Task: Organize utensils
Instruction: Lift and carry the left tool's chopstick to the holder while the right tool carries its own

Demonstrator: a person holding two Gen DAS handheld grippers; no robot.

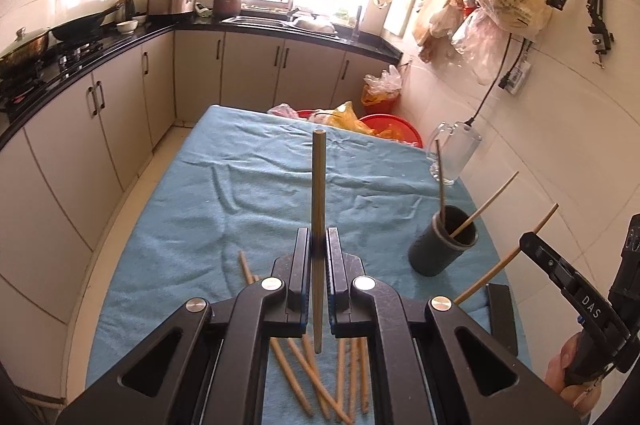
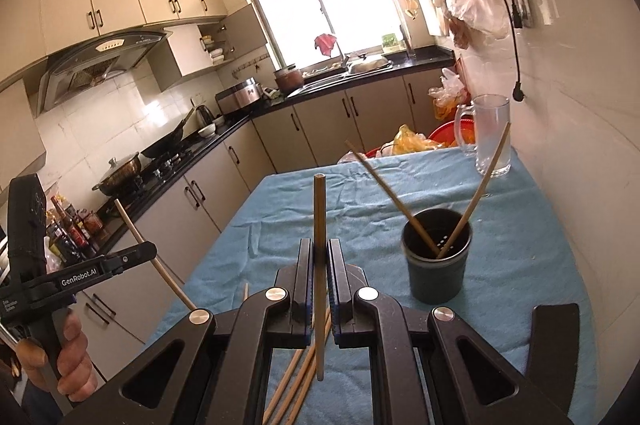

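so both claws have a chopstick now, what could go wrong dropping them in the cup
1. The dark holder already has two chopsticks crossed inside; a new one could knock them or tip the holder.
2. Each claw, left and right, pinches its stick near one end, so it may swivel.
3. The glass mug stands close behind.

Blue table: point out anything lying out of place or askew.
Several chopsticks lie loose and crisscrossed on the blue cloth near its front edge, not in the dark holder. Only two sticks stand in the holder, leaning apart. Each gripper, left and right, is shut on one chopstick.
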